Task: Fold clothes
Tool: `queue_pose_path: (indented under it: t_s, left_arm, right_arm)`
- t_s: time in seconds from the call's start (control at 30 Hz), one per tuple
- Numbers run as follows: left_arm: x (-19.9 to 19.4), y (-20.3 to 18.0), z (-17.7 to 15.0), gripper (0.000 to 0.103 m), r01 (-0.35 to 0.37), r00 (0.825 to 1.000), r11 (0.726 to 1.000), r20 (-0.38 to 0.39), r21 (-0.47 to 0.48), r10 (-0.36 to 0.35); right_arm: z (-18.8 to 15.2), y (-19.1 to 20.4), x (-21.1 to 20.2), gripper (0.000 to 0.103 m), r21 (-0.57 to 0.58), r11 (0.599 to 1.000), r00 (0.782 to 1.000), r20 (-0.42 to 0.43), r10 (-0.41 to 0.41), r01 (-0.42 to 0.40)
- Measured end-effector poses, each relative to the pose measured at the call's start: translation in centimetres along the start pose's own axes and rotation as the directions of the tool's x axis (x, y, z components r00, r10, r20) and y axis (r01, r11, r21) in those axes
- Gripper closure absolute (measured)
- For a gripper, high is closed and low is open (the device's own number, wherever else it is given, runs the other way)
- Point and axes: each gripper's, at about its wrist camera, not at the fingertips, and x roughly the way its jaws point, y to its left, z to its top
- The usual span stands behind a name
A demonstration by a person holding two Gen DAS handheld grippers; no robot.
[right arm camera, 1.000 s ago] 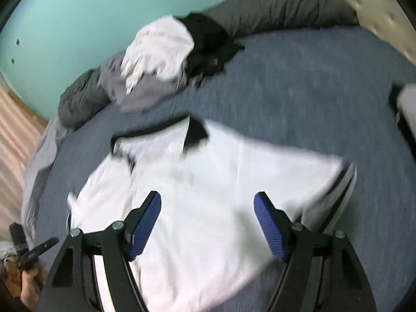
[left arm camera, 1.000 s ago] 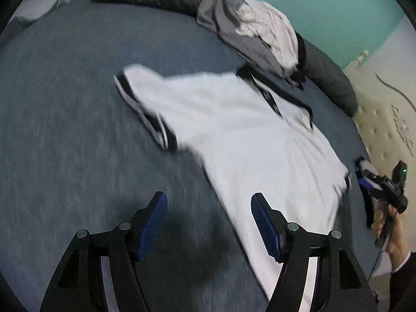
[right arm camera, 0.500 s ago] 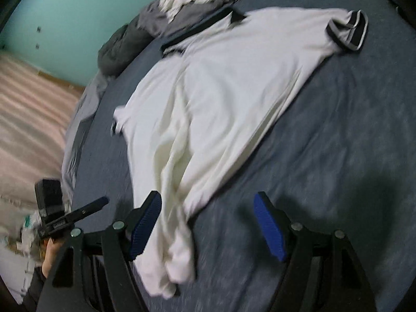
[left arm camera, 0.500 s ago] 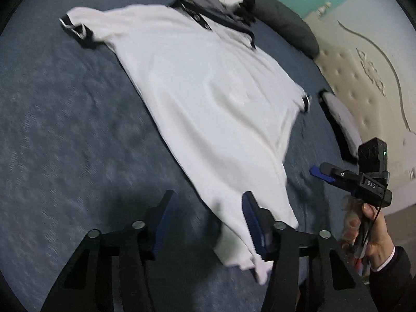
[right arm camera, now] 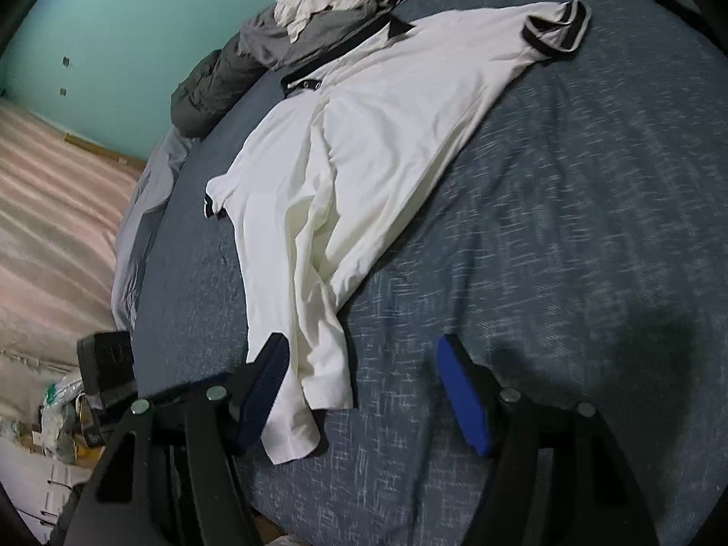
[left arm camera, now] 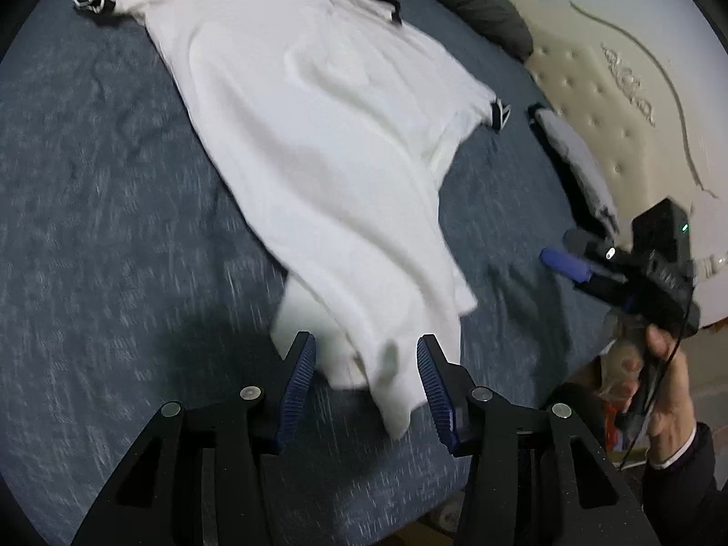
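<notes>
White short-sleeved polo shirt (left arm camera: 327, 145) with black collar and black-banded cuffs lay spread on the blue-grey heathered bed cover (left arm camera: 100, 236), collar toward the far side and hem toward the near edge, where the cloth was rumpled and partly folded over itself. In the left wrist view the left tool (left arm camera: 366, 380), black with ribbed blue pads, hovered over the hem with its jaws apart; they had just been closing, and a drooping corner of the hem sat between the pads, though neither pad visibly pressed on it. In the right wrist view the right tool (right arm camera: 371, 391) also stood spread, its jaws having just been narrowing a little; the other bottom corner of the shirt (right arm camera: 364, 145) lay just beside its left pad, seemingly touching it, while the right pad was over bare cover, well clear of the cloth. A person's hand (left arm camera: 655, 377) in a dark sleeve gripped the right tool's handle at the right edge of the left view. Beyond the collar sat a heap of grey, white and black clothes (right arm camera: 327, 13) against a dark grey bolster (left arm camera: 473, 4). A cream tufted headboard (left arm camera: 605, 104) and a turquoise wall (right arm camera: 127, 36) bordered the bed.
</notes>
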Motion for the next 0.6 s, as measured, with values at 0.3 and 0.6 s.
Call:
queue_pose_path:
  t_s: [0.3,0.6]
  left_arm:
    - [1.9,-1.0,-2.4,0.068,0.001,0.998,1.0,-0.069,0.019,0.0]
    - [1.5,-1.9,-2.6,0.099,0.011,0.999,0.998,-0.047,0.067,-0.008]
  right_arm:
    - [-1.0,-0.6,-2.2,0.034,0.043,0.999,0.999,0.04,-0.002,0.0]
    - [-1.5,-0.4,-3.8,0.034,0.058,0.998,0.998,0.057,-0.005,0.002]
